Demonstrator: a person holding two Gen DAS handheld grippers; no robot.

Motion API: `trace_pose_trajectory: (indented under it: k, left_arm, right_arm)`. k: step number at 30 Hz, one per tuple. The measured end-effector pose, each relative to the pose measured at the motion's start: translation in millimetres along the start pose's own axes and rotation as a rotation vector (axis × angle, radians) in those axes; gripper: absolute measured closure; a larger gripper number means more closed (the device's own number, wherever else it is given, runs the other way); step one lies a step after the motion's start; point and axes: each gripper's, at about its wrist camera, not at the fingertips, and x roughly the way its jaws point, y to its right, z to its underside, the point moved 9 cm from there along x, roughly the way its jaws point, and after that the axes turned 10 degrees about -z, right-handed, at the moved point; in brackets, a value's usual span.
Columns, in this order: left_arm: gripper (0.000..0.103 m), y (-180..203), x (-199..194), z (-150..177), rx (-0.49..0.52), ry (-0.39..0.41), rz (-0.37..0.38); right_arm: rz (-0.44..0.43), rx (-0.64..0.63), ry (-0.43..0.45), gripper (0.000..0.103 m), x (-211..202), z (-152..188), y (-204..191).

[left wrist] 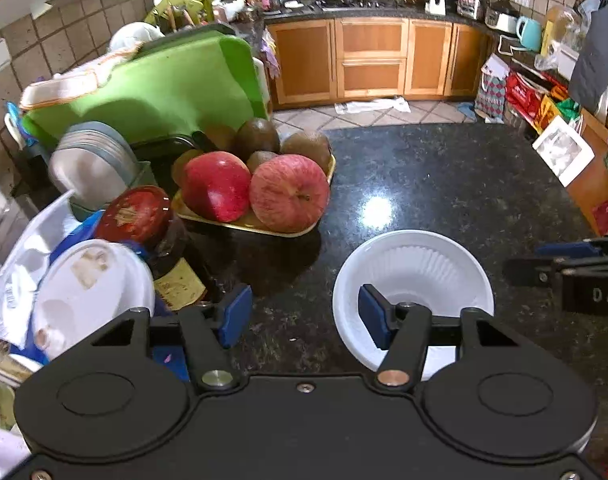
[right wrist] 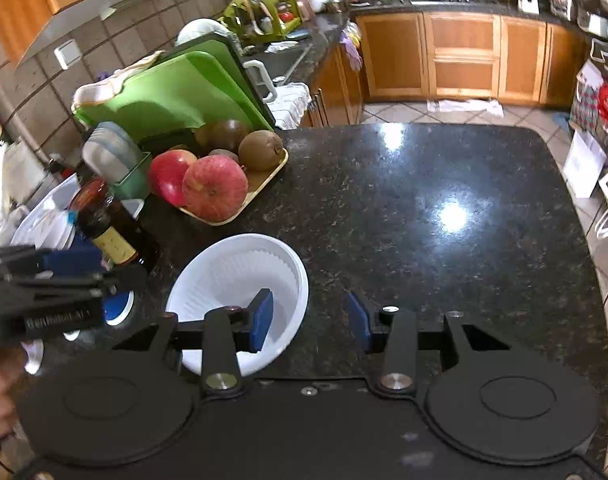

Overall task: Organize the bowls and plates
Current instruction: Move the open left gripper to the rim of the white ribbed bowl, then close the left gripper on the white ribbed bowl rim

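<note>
A white bowl (left wrist: 413, 276) sat upright on the dark surface (left wrist: 443, 184), apart from the fruit tray (left wrist: 260, 228) and the bottle (left wrist: 160, 240). Both hand-held grippers hung above it with jaws spread and nothing held: the left hand-held gripper (left wrist: 304, 316) had its right pad over the bowl's near rim, and the right hand-held gripper (right wrist: 309, 320) had its left pad over the bowl's near side. The step in hand looked like picking the bowl up; the next move would call for one gripper to drop until a pad sat inside the wall and the other outside, then close on the rim. The left view showed a pile of white dishes (left wrist: 92, 292) and stacked plates (left wrist: 96, 160) at the left, a likely destination. The right view showed more of the bare surface to the right.
</note>
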Motion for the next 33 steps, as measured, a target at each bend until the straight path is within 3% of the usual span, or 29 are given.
trace_pose_trajectory:
  k: [15,33]
  left_arm:
    - [0.041,11,32,-5,0.009,-0.053,0.064]
    - [0.049,14,52,1,0.008,-0.106,0.075]
  right_arm:
    - [0.065,-0.034,-0.051,0.062,45,2,-4]
    - [0.084,-0.052,-0.083,0.072,56,7,-6]
